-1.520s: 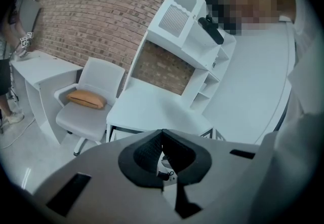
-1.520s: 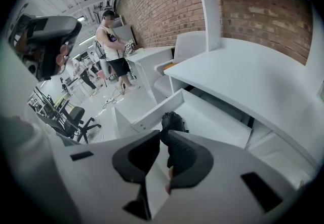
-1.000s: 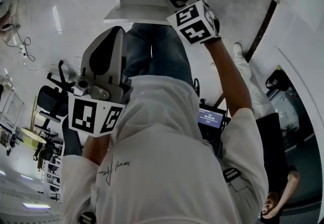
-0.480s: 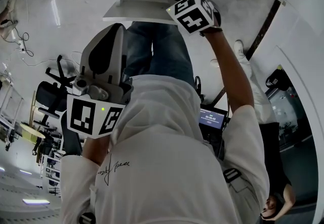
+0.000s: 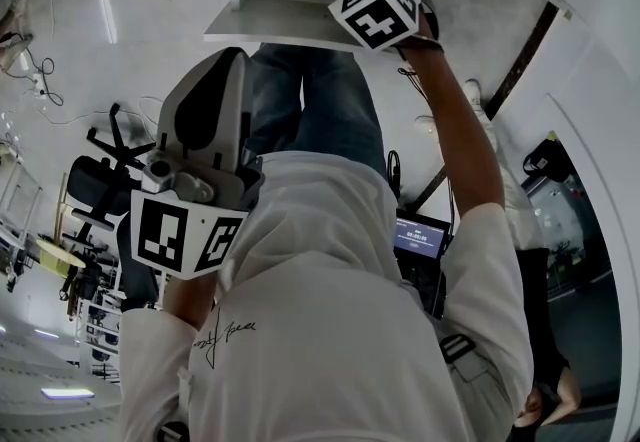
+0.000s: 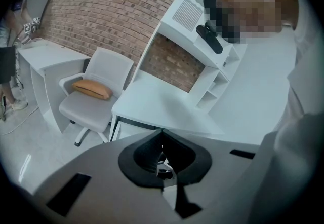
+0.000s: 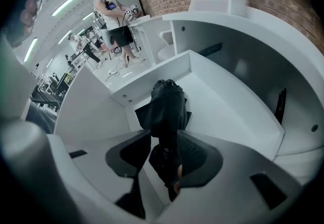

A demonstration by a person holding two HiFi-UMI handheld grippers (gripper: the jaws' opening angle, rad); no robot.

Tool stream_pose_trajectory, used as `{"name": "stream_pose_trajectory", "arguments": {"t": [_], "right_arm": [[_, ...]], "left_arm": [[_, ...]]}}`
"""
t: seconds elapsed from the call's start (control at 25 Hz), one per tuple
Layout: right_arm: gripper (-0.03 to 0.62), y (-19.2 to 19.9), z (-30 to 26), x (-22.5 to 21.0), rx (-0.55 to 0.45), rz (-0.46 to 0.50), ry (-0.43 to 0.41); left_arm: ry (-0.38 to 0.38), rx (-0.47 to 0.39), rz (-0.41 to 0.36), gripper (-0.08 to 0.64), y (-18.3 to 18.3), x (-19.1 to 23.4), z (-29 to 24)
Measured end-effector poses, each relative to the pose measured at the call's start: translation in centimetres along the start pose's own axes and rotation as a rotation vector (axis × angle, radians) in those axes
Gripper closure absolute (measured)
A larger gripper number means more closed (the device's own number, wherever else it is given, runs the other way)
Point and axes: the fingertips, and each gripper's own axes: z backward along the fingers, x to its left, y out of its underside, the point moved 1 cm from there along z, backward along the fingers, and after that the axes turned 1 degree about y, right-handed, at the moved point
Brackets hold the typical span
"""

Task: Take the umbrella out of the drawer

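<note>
1. While the right gripper (image 7: pixel 164 138) is lowered further into the white drawer (image 7: pixel 230 104) than it was a second ago, its jaws are being opened. The folded black umbrella (image 7: pixel 166 102) is framed between them.
2. No grasp is made yet: the pads are spread to either side of the dark fabric and are not seen pressing on it, so the right gripper is judged released.
3. The umbrella is found straight ahead of the jaws. It lies on the drawer floor, with its near end between the fingertips and its far end beyond them, toward the drawer's back wall.
4. The left gripper (image 6: pixel 162 134) is kept clenched on nothing, drawn back against the person's chest and well away from the drawer. Its position is hardly altered from the earlier frames.
5. The change is read as the final approach for the pick. The jaws must next be closed on the bundle before it can be lifted out, and loose fabric may be pinched instead of the shaft.
</note>
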Motion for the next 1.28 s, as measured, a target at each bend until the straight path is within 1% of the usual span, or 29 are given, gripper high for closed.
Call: {"name": "stream_pose_trajectory", "arguments": {"t": [0.16,0.4,0.76,1.0,1.28], "right_arm": [[0.388,0.9,-1.3,0.4,0.059,0.014,-0.029],[0.373,1.4,-2.7,0.1,0.089,0.027,-0.006],[0.356,2.0,-4.0,-0.6,0.135,0.076,0.031],[0.334,2.5,-5.4,-1.1,0.164,0.074,0.041],[0.327,2.6,-6.6,-1.3,0.196,0.095,0.054]], "left_arm": [[-0.002,0.002,0.008,0.545,0.3,0.4,-0.1],[0.0,0.011,0.016,0.545,0.6,0.8,-0.2],[0.005,0.024,0.031,0.545,0.8,1.3,-0.6],[0.0,0.03,0.037,0.545,1.0,2.0,-0.7],[0.001,0.036,0.045,0.545,1.2,2.5,-0.5]]}}
